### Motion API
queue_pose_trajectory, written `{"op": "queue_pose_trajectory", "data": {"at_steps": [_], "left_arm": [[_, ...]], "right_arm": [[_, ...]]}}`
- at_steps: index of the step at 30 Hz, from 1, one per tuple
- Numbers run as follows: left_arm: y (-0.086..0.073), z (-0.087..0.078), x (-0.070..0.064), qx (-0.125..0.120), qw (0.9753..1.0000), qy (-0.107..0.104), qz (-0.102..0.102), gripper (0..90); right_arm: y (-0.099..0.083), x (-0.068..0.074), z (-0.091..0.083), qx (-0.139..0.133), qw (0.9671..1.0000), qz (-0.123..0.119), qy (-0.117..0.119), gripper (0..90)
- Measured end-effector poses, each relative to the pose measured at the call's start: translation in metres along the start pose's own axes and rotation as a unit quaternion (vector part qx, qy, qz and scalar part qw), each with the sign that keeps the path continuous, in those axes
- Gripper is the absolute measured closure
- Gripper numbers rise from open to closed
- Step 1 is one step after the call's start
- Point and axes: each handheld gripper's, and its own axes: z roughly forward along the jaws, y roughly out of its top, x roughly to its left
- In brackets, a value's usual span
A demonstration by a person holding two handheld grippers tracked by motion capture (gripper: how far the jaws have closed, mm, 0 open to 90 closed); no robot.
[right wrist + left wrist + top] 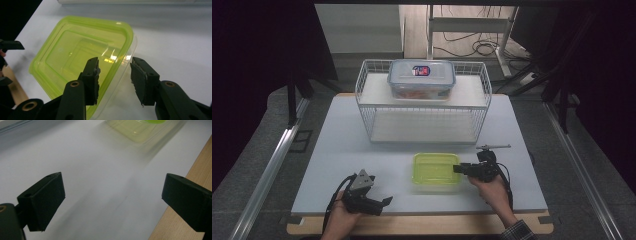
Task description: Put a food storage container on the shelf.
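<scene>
A clear food container with a lime-green lid (436, 171) (82, 55) lies flat on the white table, front centre. My right gripper (457, 169) (113, 75) is at its right edge, open, jaws straddling the lid's rim: one over the lid, one outside the wall, not clamped. My left gripper (387, 201) (112, 192) hovers open near the table's front edge, left of the container, with nothing between its jaws. The container (140, 130) is blurred at the top of the left gripper view.
A white wire rack (422, 107) stands at the back centre of the table (342, 150), with a clear box with a blue-rimmed lid (421, 79) on its upper shelf. A wooden edge (412, 225) (200, 165) runs along the front.
</scene>
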Motion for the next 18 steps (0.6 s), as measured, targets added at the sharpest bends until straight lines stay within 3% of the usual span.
{"op": "queue_pose_trajectory", "data": {"at_steps": [4,6,8,10,12,18], "left_arm": [[0.000,0.000,0.000,-0.001,1.0000,0.001,0.000,4.8],[0.000,0.000,0.000,-0.001,1.0000,0.001,0.000,4.7],[0.000,-0.001,0.000,-0.002,1.0000,0.002,0.000,4.7],[0.000,-0.001,0.001,-0.003,1.0000,0.003,0.000,4.7],[0.000,-0.002,0.001,-0.004,1.0000,0.004,-0.001,4.8],[0.000,-0.003,0.001,-0.007,0.9999,0.007,-0.002,4.7]], "right_arm": [[0.000,-0.007,0.001,0.003,0.9985,0.043,0.033,68.0],[0.000,-0.010,0.002,0.007,0.9967,0.064,0.050,72.0],[0.000,-0.013,0.002,0.011,0.9931,0.085,0.081,77.7],[0.001,-0.012,0.002,0.012,0.9920,0.086,0.092,79.7],[0.002,-0.007,0.002,0.013,0.9934,0.075,0.085,79.9],[0.003,-0.007,0.000,0.009,0.9935,0.077,0.083,80.1]]}}
